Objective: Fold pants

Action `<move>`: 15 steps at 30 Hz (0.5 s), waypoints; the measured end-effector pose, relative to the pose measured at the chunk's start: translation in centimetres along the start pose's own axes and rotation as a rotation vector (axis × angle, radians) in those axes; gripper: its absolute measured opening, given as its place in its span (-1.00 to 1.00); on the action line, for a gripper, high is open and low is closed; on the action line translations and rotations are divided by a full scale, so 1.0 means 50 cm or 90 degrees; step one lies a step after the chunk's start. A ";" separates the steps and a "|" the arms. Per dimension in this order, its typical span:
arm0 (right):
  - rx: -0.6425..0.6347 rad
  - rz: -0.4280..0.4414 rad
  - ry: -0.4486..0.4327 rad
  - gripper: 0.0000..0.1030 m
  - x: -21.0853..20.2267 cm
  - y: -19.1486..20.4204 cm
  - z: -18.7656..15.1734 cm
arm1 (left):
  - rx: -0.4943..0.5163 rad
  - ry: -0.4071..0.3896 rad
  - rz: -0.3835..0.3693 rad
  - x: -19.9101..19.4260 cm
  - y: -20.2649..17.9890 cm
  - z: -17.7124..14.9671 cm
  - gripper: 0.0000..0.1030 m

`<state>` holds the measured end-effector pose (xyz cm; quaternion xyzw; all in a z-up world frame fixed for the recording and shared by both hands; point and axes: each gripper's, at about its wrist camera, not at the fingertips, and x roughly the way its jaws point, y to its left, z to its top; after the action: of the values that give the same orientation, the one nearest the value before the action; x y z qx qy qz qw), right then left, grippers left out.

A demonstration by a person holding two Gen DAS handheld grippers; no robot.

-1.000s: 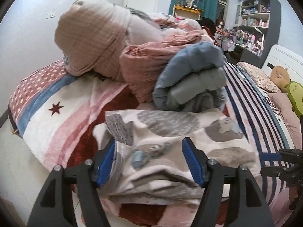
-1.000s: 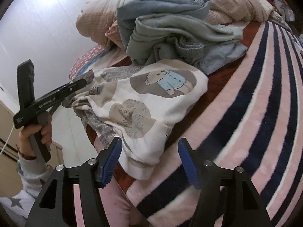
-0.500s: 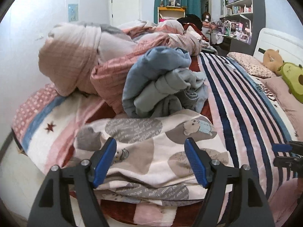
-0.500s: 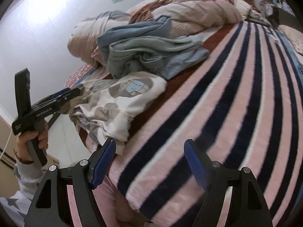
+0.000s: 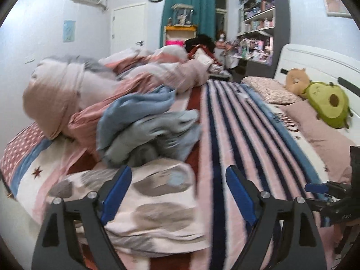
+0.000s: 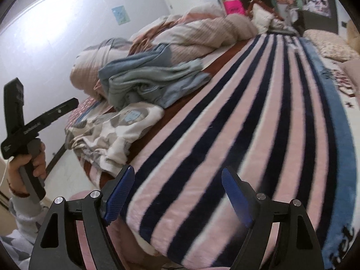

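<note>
The white pants with grey bear patches (image 5: 157,204) lie folded in a bundle at the near edge of the bed; they also show at the left of the right wrist view (image 6: 117,128). My left gripper (image 5: 177,193) is open and empty, hovering over the bundle's right side without touching it. My right gripper (image 6: 177,191) is open and empty over the striped blanket (image 6: 258,112), well to the right of the pants. The right gripper's tip shows at the right edge of the left wrist view (image 5: 315,187). The left gripper's body shows in a hand in the right wrist view (image 6: 33,126).
A heap of blue-grey clothes (image 5: 146,130) lies just behind the pants, with a rolled pink duvet (image 5: 67,92) further back. Pillows and an avocado plush (image 5: 328,103) lie by the headboard at right. Shelves (image 5: 258,27) stand at the back.
Both grippers have pulled back and swung right, away from the pants. The pants bundle stays in place on the bed. Both stay open.
</note>
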<state>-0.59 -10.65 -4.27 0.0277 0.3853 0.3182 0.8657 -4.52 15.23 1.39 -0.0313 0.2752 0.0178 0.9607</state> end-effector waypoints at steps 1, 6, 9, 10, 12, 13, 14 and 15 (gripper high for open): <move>-0.001 -0.011 -0.011 0.59 -0.011 -0.006 -0.002 | 0.003 -0.007 -0.008 -0.001 -0.017 0.004 0.65; -0.007 -0.077 -0.087 0.75 -0.074 -0.028 -0.012 | 0.024 -0.059 -0.050 -0.010 -0.102 0.025 0.79; -0.024 -0.158 -0.140 0.80 -0.106 -0.028 -0.023 | 0.047 -0.097 -0.063 -0.014 -0.142 0.031 0.94; -0.025 -0.193 -0.163 0.87 -0.117 -0.026 -0.029 | 0.054 -0.118 -0.065 -0.016 -0.154 0.029 0.98; -0.015 -0.221 -0.200 0.93 -0.136 -0.025 -0.038 | 0.060 -0.143 -0.072 -0.015 -0.167 0.027 0.98; -0.011 -0.235 -0.216 0.94 -0.143 -0.023 -0.041 | 0.058 -0.155 -0.081 -0.012 -0.170 0.024 0.98; -0.006 -0.250 -0.229 0.94 -0.149 -0.023 -0.044 | 0.054 -0.160 -0.089 -0.010 -0.170 0.021 0.98; -0.004 -0.265 -0.240 0.94 -0.153 -0.022 -0.047 | 0.051 -0.161 -0.097 -0.004 -0.169 0.017 0.98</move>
<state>-5.44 -16.36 -1.25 0.0045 0.2139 0.1241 0.9689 -3.81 6.84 2.65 -0.0114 0.1497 -0.0625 0.9867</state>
